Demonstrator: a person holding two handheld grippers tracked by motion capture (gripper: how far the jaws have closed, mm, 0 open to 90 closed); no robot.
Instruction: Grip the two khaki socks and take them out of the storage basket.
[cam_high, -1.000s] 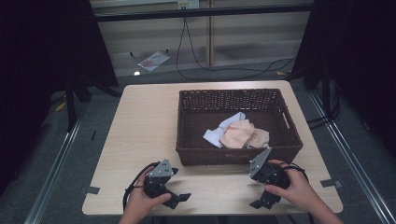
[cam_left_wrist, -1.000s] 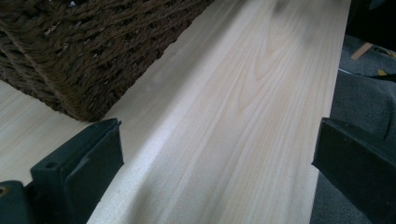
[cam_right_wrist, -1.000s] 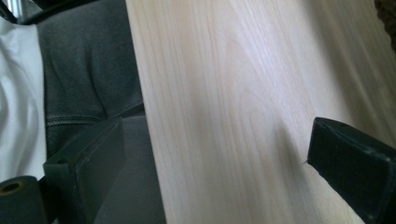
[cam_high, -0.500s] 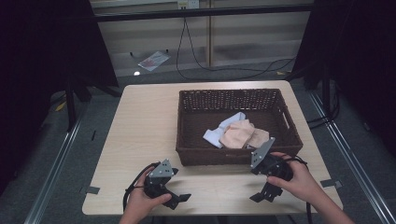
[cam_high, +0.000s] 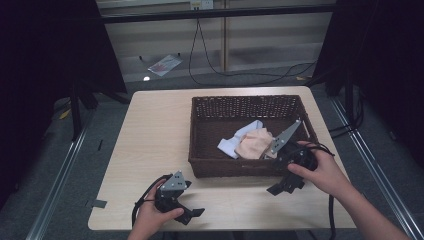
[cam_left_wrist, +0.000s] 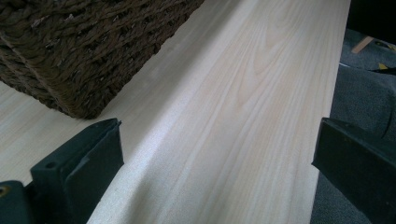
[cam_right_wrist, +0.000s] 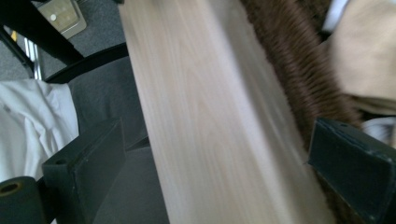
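While both jaw pairs gape wide, the right gripper (cam_high: 286, 184) hangs by the dark woven wicker basket (cam_high: 220, 167), partly hiding the crumpled peach cloth (cam_high: 254, 144); the left gripper (cam_high: 187, 212) rests apart.

No lettering, label, brand mark or number can be read anywhere on the table (cam_high: 150, 130), the woven basket (cam_high: 225, 165) or the cloths (cam_high: 252, 142) inside it; a printed sheet (cam_high: 164, 64) lying on the floor beyond the table is too small and blurred to make out.
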